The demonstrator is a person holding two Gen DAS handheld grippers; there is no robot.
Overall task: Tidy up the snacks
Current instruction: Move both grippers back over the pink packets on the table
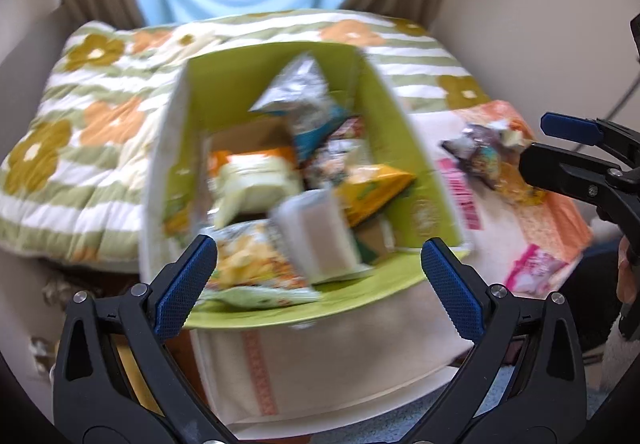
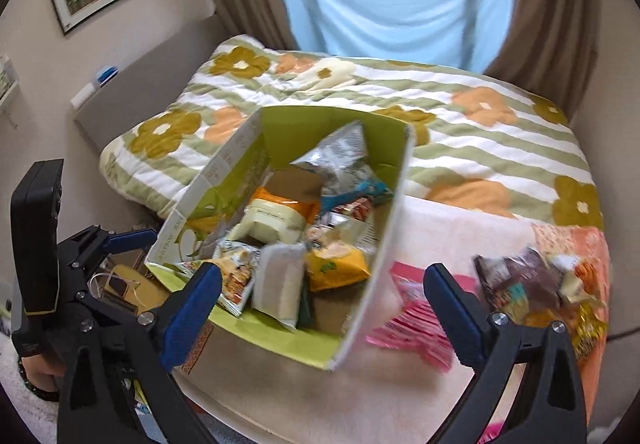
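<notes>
On the bed, near its foot, the green box (image 2: 376, 244) sits with its open top tipped toward you, and that is your landmark for everything else. Inside it lie most of the snacks: a silver bag (image 2: 340, 155) at the back, a yellow packet (image 2: 336, 264) toward the front, a white packet (image 2: 280, 284) beside that, and a printed bag (image 1: 252, 264) at the near lip. To the right of the box, well apart from it, a loose pile of snacks (image 2: 536, 284) waits on the patchwork cloth (image 2: 568, 240), with a pink packet (image 2: 412, 308) lying between the pile and the box wall.

Your left tool (image 1: 320, 276) is spread wide with nothing between its pads, hovering just in front of the box's near lip. Your right tool (image 2: 324, 304) is likewise wide apart and empty, hanging over the box's right wall.

The main risk, as I judge it, is the box itself. It looks tilted on soft bedding, with the near flap overhanging the mattress edge. If you nudge the wall or the lip on your way in, it could tip forward and spill the packets to the floor.

The printed bag already droops over the lip and could slide out at a light touch.

Both views are smeared by motion, so the pile's contents are hard to tell apart. Closing on a crinkled edge there may lift two packets, or let one slip free over the gap before it reaches the box.
</notes>
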